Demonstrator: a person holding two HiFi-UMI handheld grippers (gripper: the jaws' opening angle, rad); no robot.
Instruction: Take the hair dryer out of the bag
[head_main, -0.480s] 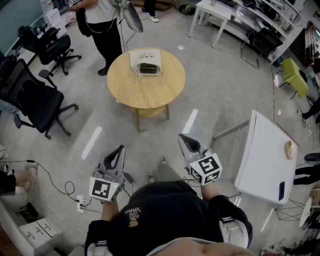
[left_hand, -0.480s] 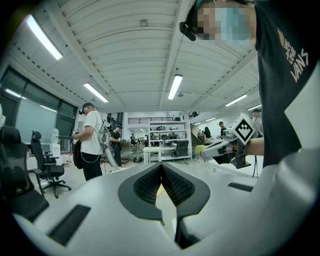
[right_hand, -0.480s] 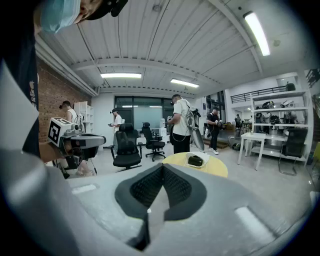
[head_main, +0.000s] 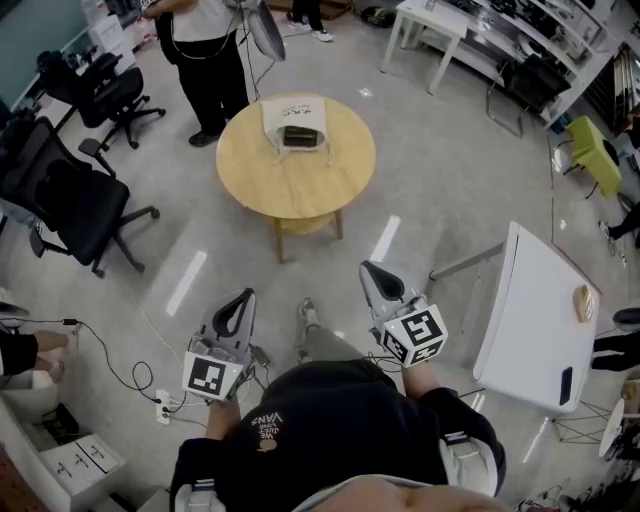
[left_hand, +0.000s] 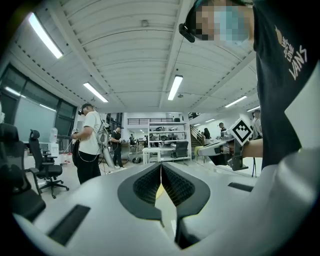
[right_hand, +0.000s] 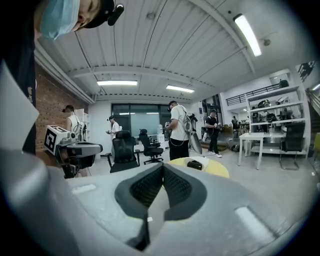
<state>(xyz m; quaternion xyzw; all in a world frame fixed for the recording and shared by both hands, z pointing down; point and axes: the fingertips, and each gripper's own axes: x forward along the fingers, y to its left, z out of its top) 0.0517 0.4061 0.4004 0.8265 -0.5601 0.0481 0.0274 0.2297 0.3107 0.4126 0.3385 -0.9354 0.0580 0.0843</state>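
Note:
A white bag (head_main: 293, 115) lies on the far side of a round wooden table (head_main: 296, 175), with the dark hair dryer (head_main: 300, 136) resting on it. In the right gripper view the hair dryer (right_hand: 195, 164) shows small on the table (right_hand: 215, 169), beyond the jaws. My left gripper (head_main: 238, 307) and right gripper (head_main: 374, 274) are held close to my body, well short of the table, both shut with nothing between the jaws. From the left gripper view (left_hand: 161, 170) the table is hidden behind the jaws.
A person (head_main: 205, 50) stands at the table's far left. Black office chairs (head_main: 70, 205) are at the left, a white table (head_main: 535, 310) at the right, more white desks (head_main: 470, 35) at the back. A power strip and cables (head_main: 160, 405) lie on the floor by my left side.
The whole scene has shifted slightly in the head view; my foot shows further forward between the grippers. Both grippers keep their pose and stay shut.

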